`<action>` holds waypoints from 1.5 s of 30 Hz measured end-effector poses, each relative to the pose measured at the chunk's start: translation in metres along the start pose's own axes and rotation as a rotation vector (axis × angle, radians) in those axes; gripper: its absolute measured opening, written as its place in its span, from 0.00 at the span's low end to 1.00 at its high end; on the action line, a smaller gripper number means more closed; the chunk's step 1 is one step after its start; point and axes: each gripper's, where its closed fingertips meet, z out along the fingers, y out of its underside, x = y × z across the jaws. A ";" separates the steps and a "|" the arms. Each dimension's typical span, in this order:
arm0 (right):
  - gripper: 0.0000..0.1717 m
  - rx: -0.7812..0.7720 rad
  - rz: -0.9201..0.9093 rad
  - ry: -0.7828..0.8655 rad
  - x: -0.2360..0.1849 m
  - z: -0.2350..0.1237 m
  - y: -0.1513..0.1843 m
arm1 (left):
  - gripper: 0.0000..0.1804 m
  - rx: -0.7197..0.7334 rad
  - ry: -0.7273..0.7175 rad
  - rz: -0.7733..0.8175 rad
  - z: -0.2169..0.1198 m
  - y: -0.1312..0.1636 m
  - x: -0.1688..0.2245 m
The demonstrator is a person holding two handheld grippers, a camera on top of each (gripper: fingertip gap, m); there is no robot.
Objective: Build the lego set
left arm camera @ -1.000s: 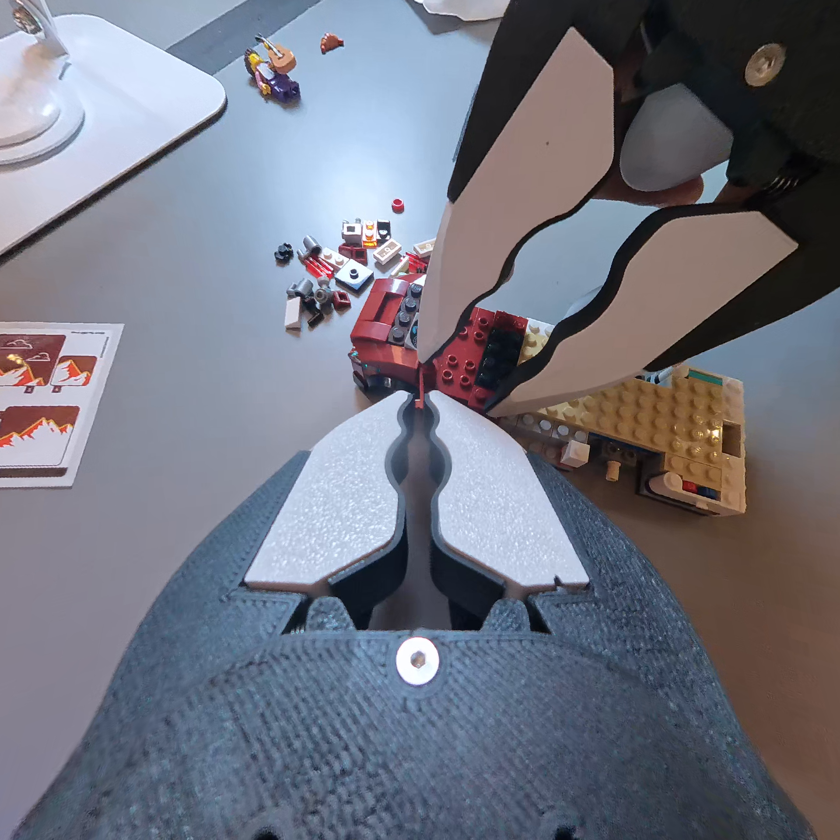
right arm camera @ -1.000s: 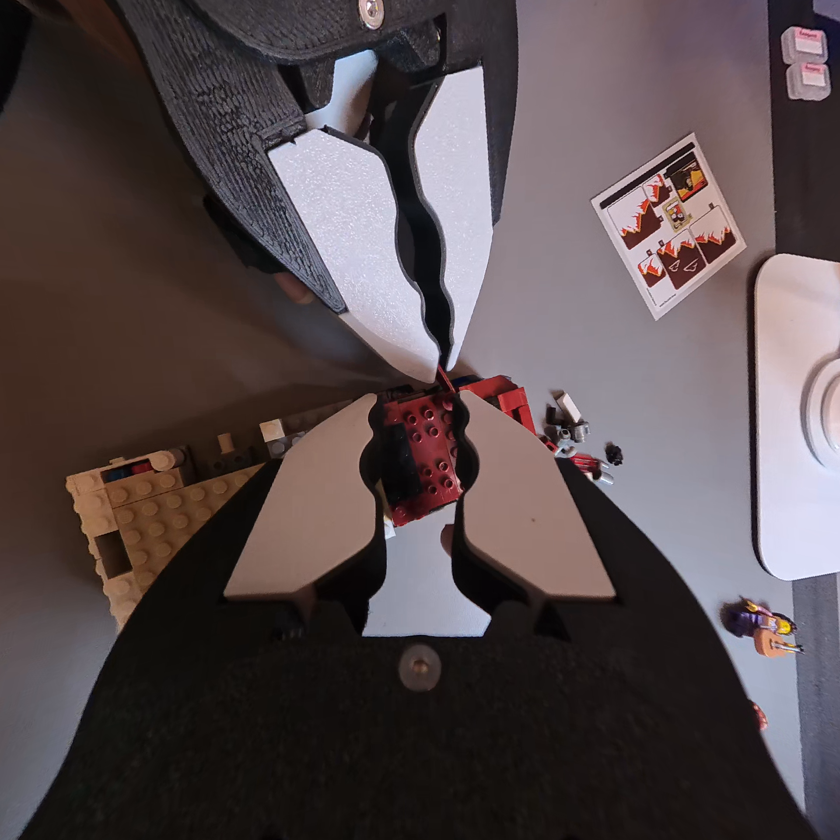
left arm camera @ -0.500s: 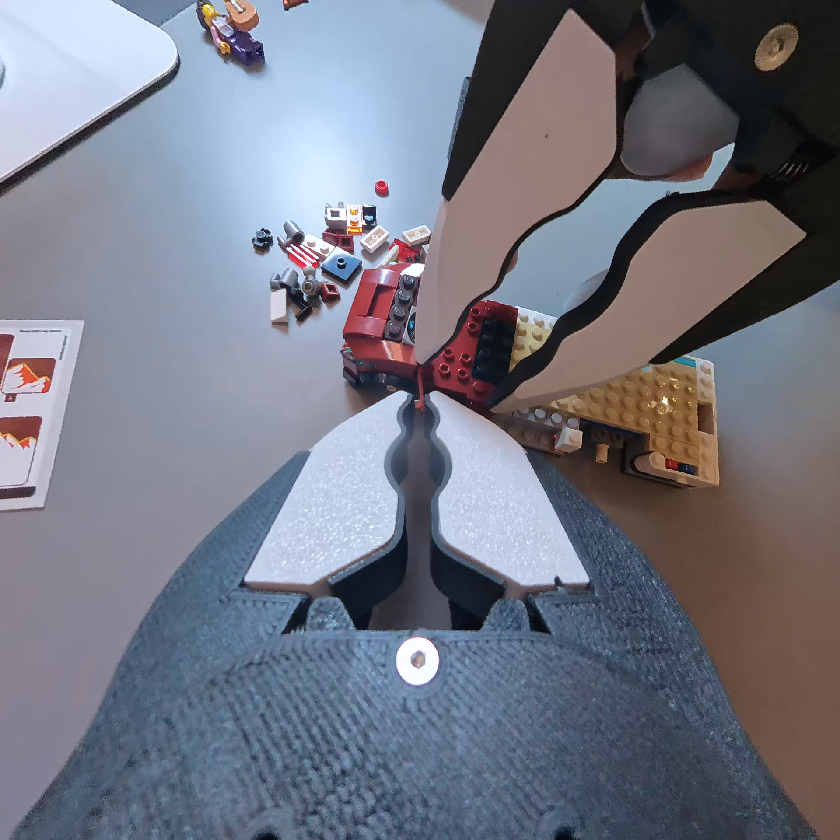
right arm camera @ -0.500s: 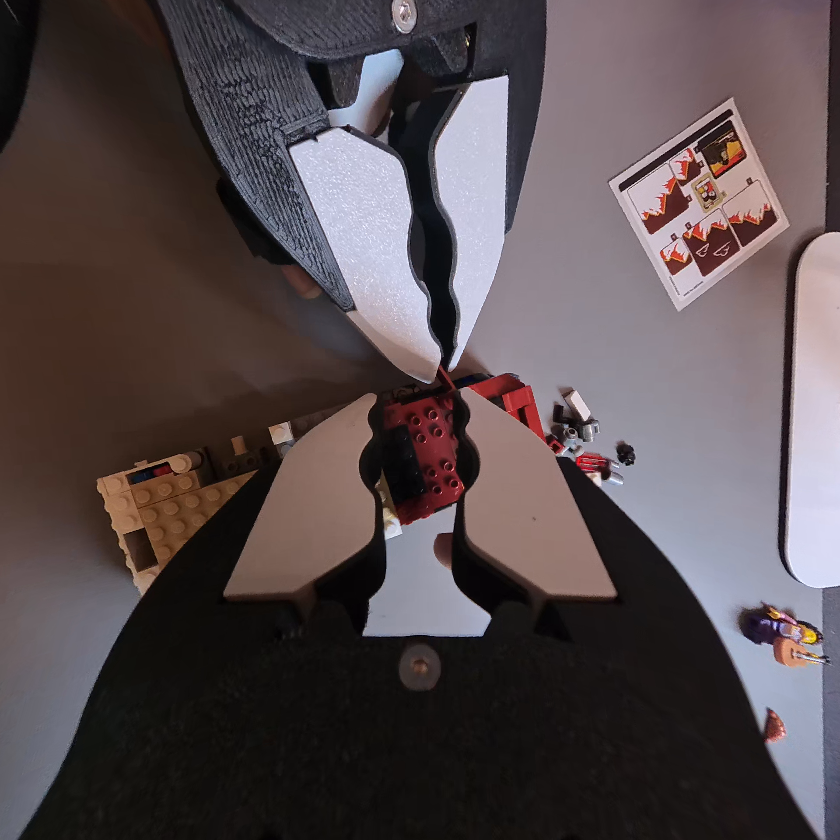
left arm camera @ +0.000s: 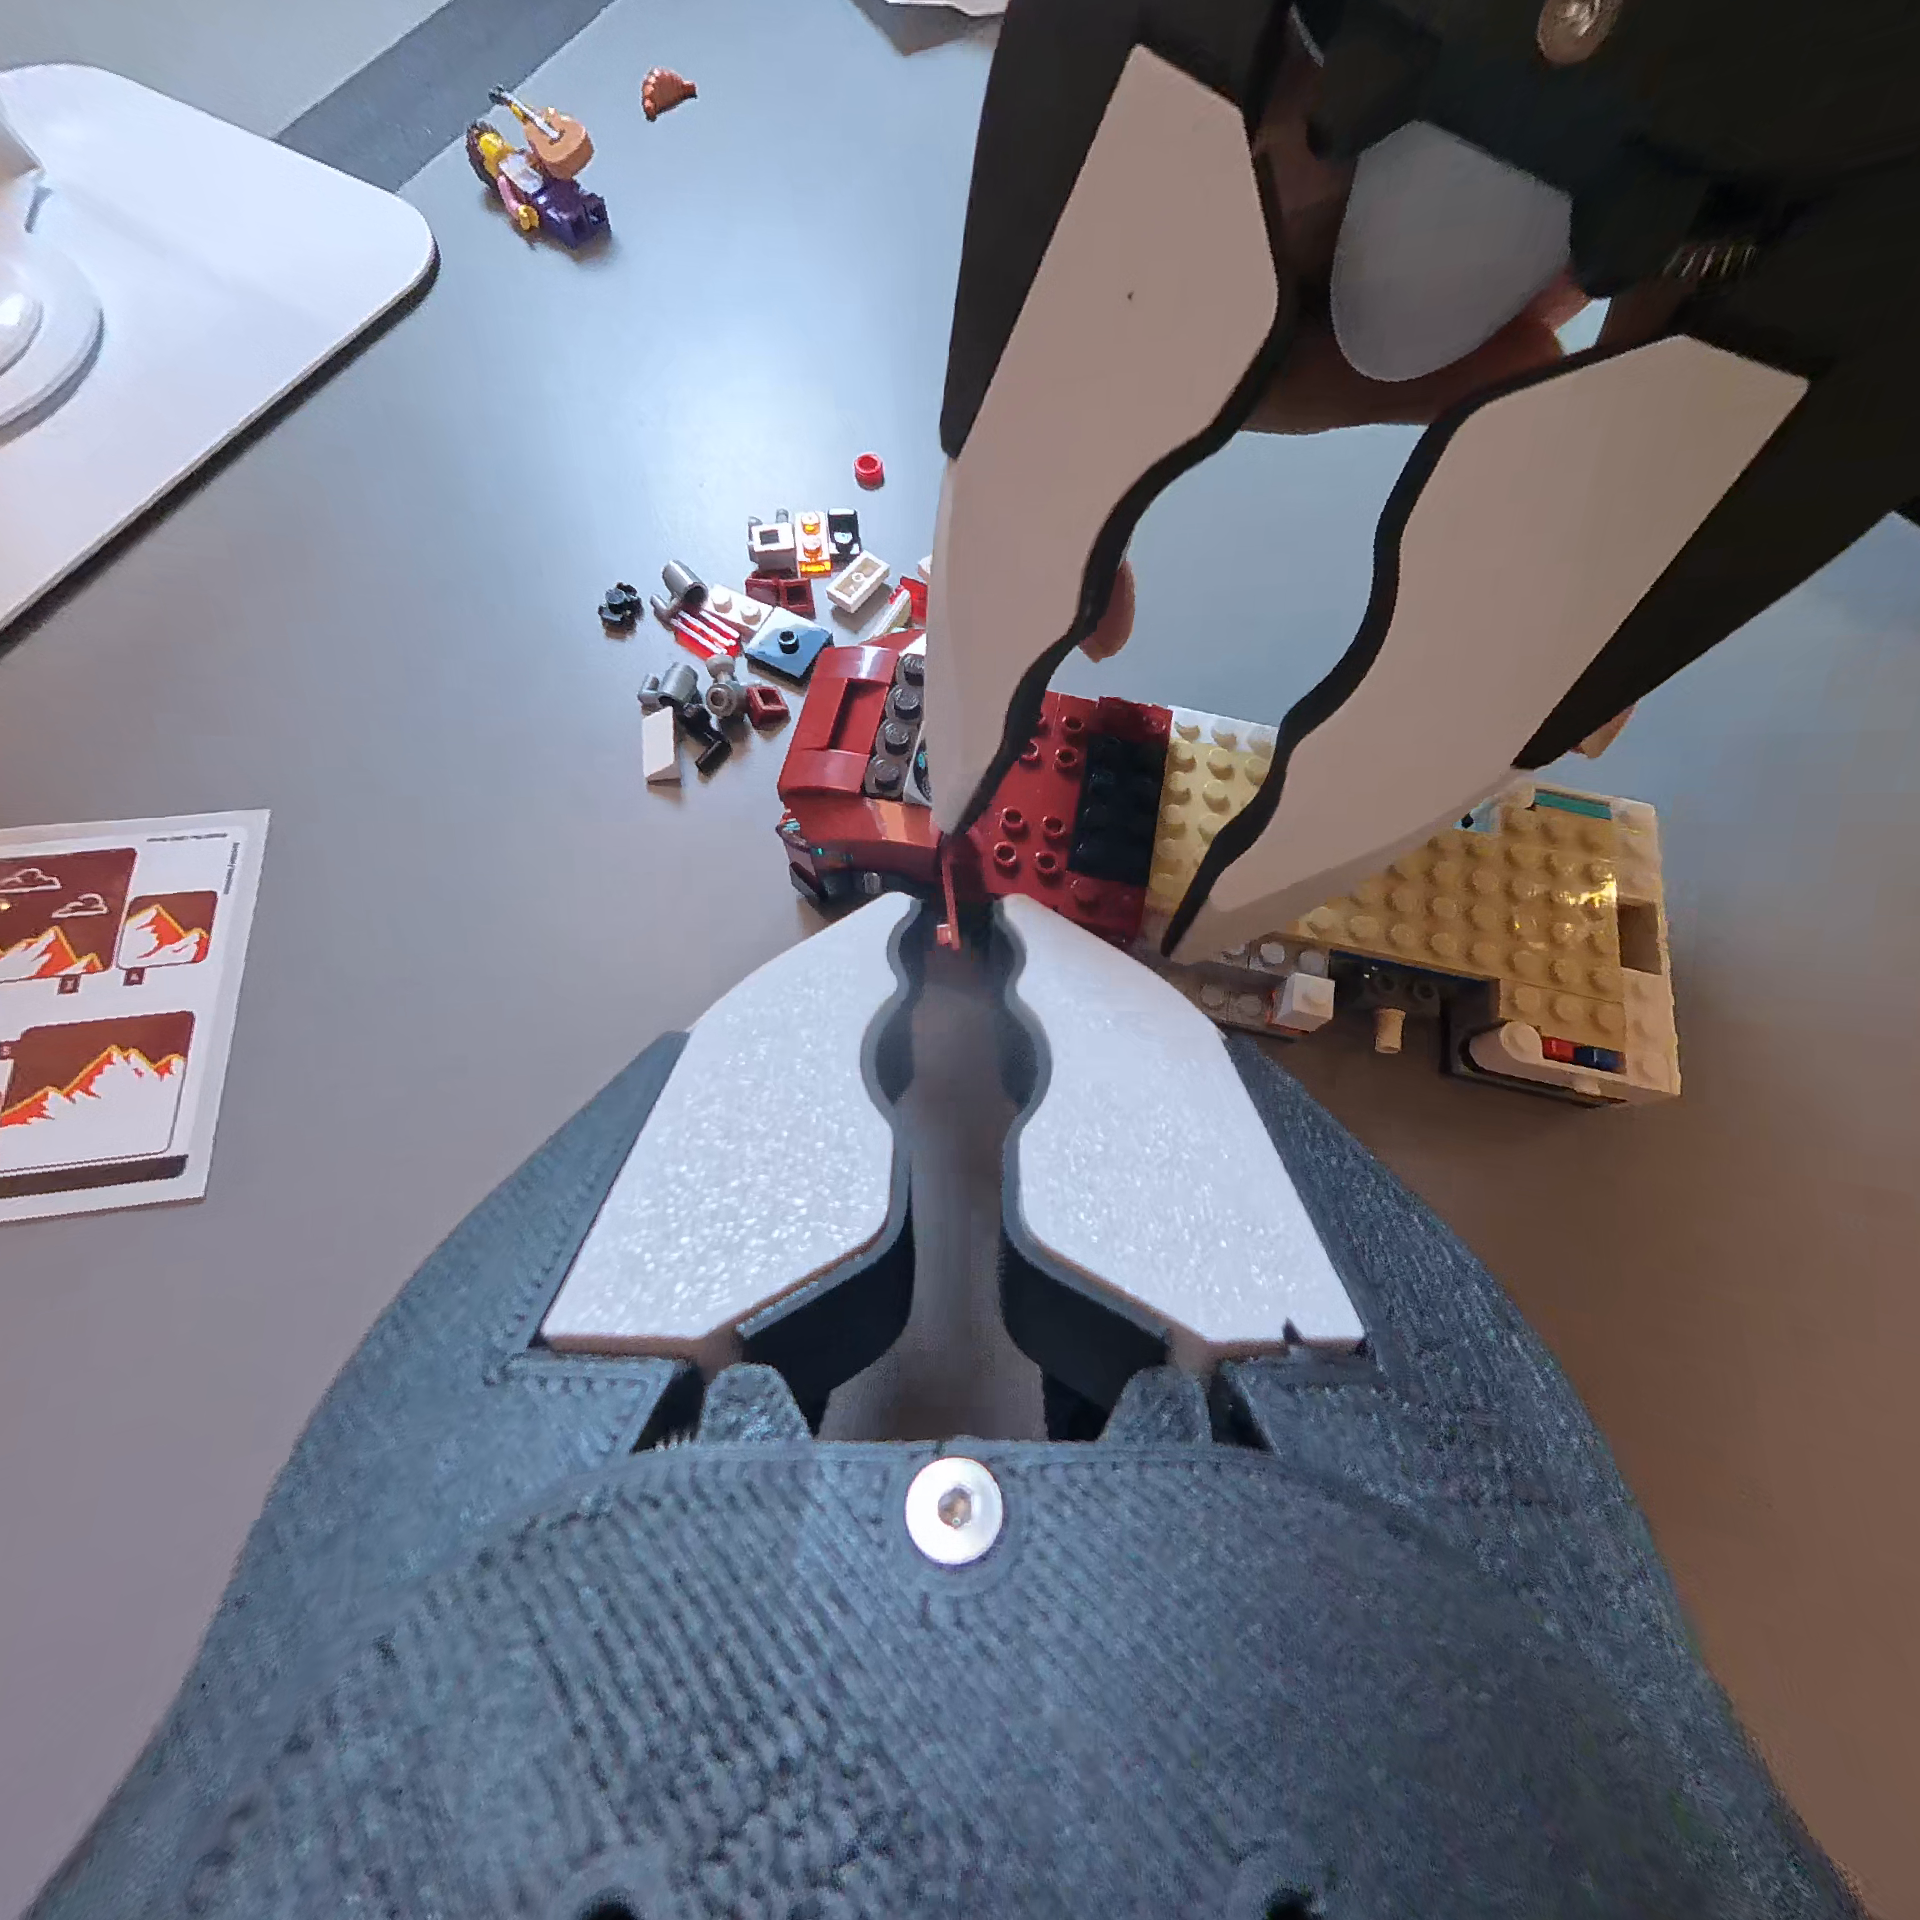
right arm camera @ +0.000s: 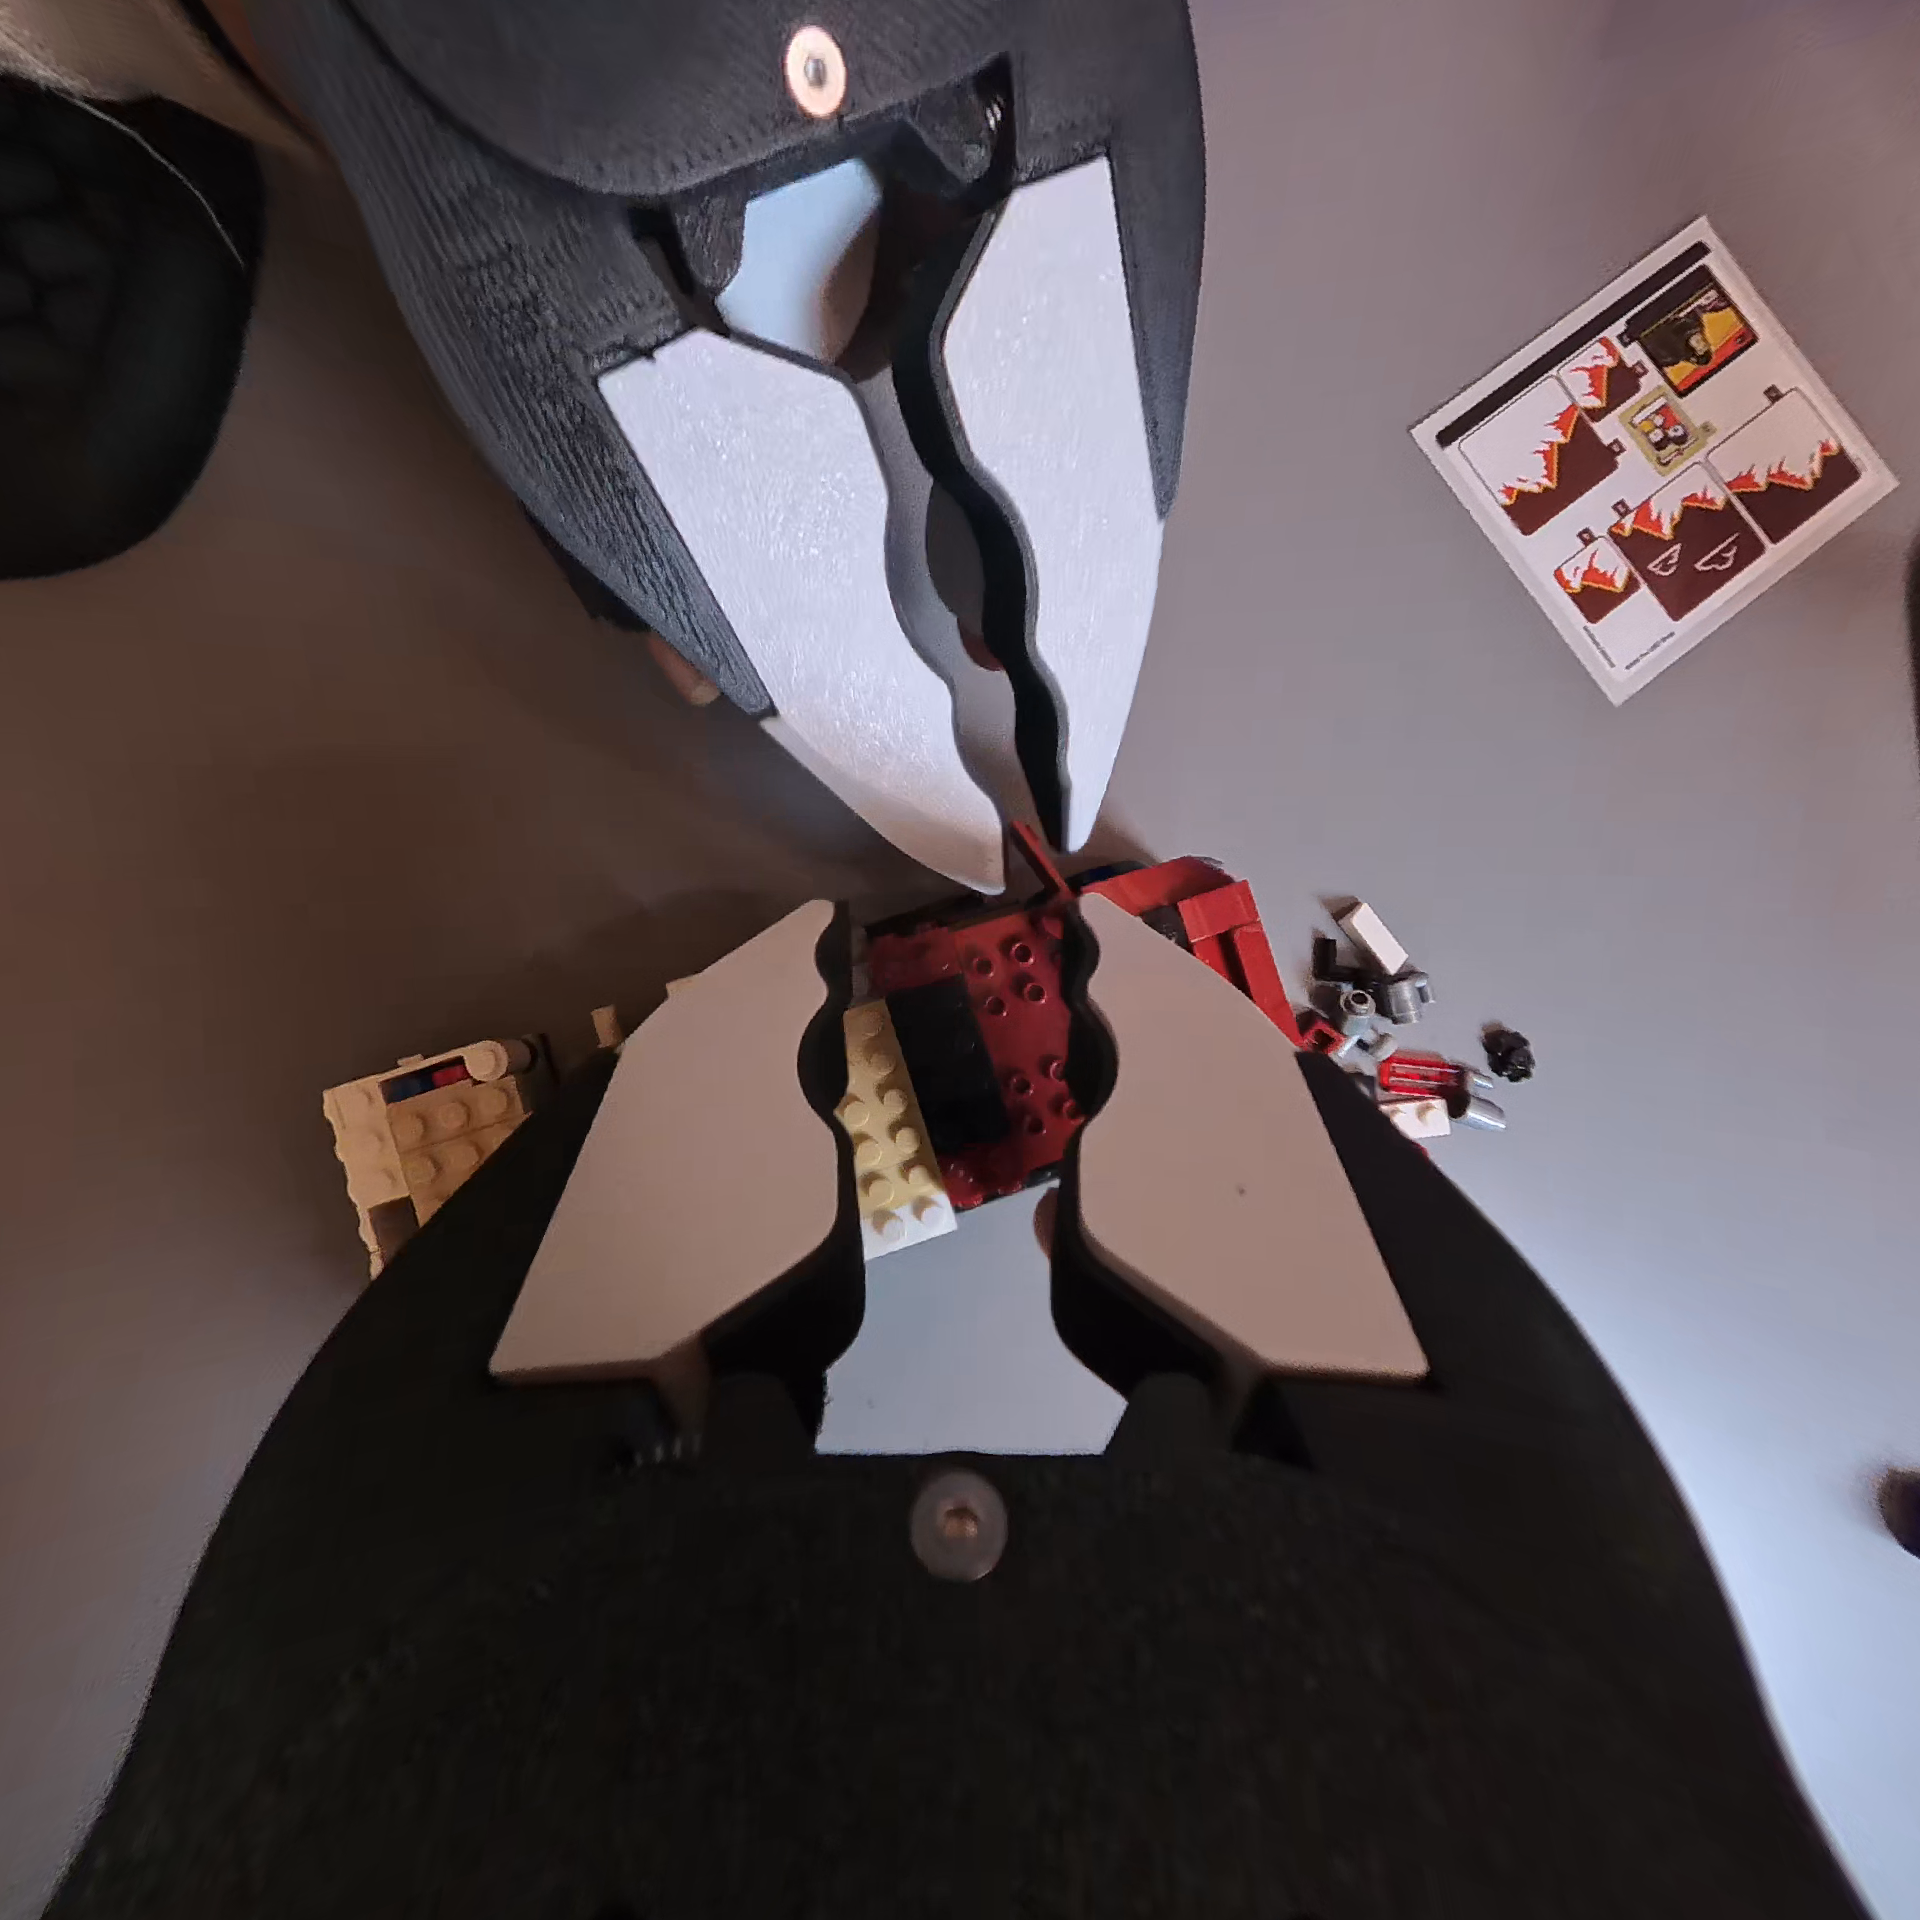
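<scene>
A dark red brick vehicle (left arm camera: 1049, 810) with a black plate and a cream plate lies on the grey table, also in the right wrist view (right arm camera: 1013, 1029). A thin red piece (left arm camera: 948, 894) sticks out from its edge. My left gripper (left arm camera: 954, 914) is open, with that red piece between its tips and a gap at each pad; the right wrist view (right arm camera: 1031, 868) shows the same. My right gripper (right arm camera: 956, 909) is open and straddles the vehicle from above. Its right finger (right arm camera: 1143, 1039) lies along the red edge, and its left finger stands clear over the cream plate.
A tan brick build (left arm camera: 1475, 914) sits right of the vehicle. Several loose small pieces (left arm camera: 748, 623) lie behind it. A sticker sheet (left arm camera: 94, 997) lies at the left. A white stand base (left arm camera: 187, 270) and a small figure (left arm camera: 540, 166) are at the far left. My two grippers' fingertips are within a few centimetres of each other. Both grippers' tips are roughly 25 cm from the small figure (left arm camera: 540, 166).
My left gripper's fingers were shut on the thin red piece and have parted from it. My right gripper's fingers have widened off the red vehicle, uncovering the cream plate.
</scene>
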 end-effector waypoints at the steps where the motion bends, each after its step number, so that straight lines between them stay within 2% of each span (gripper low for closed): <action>1: 0.25 0.013 -0.016 0.020 0.000 -0.002 0.001 | 0.10 0.000 0.003 0.012 -0.002 0.000 0.001; 3: 0.29 0.040 -0.031 0.052 0.001 -0.008 0.004 | 0.17 0.018 0.009 0.041 -0.004 -0.003 0.001; 6: 0.30 0.087 -0.024 0.111 0.006 -0.015 0.011 | 0.22 0.001 0.008 0.100 -0.003 -0.003 -0.005; 13: 0.34 0.120 0.006 0.113 0.026 -0.021 0.018 | 0.25 -0.044 0.104 0.238 0.007 -0.005 -0.014; 16: 0.40 0.058 -0.019 -0.009 0.025 -0.012 0.015 | 0.25 -0.068 0.133 0.284 0.011 -0.005 -0.013; 19: 0.42 -0.035 -0.099 -0.053 0.031 -0.002 0.019 | 0.20 -0.058 0.156 0.293 0.012 -0.007 -0.012; 24: 0.36 -0.085 -0.113 -0.185 0.029 0.000 0.023 | 0.19 -0.044 0.168 0.309 0.011 -0.007 -0.009; 33: 0.23 -0.056 -0.109 -0.336 0.011 0.002 0.022 | 0.18 -0.045 0.199 0.373 0.003 0.000 0.012; 39: 0.23 -0.045 -0.163 -0.383 0.000 0.001 0.021 | 0.17 -0.043 0.226 0.439 -0.003 0.004 0.022; 42: 0.23 -0.046 -0.192 -0.406 -0.004 0.001 0.020 | 0.11 -0.019 0.241 0.461 -0.007 0.002 0.030; 45: 0.22 -0.041 -0.210 -0.418 -0.005 0.001 0.020 | 0.11 -0.021 0.226 0.468 -0.008 0.003 0.032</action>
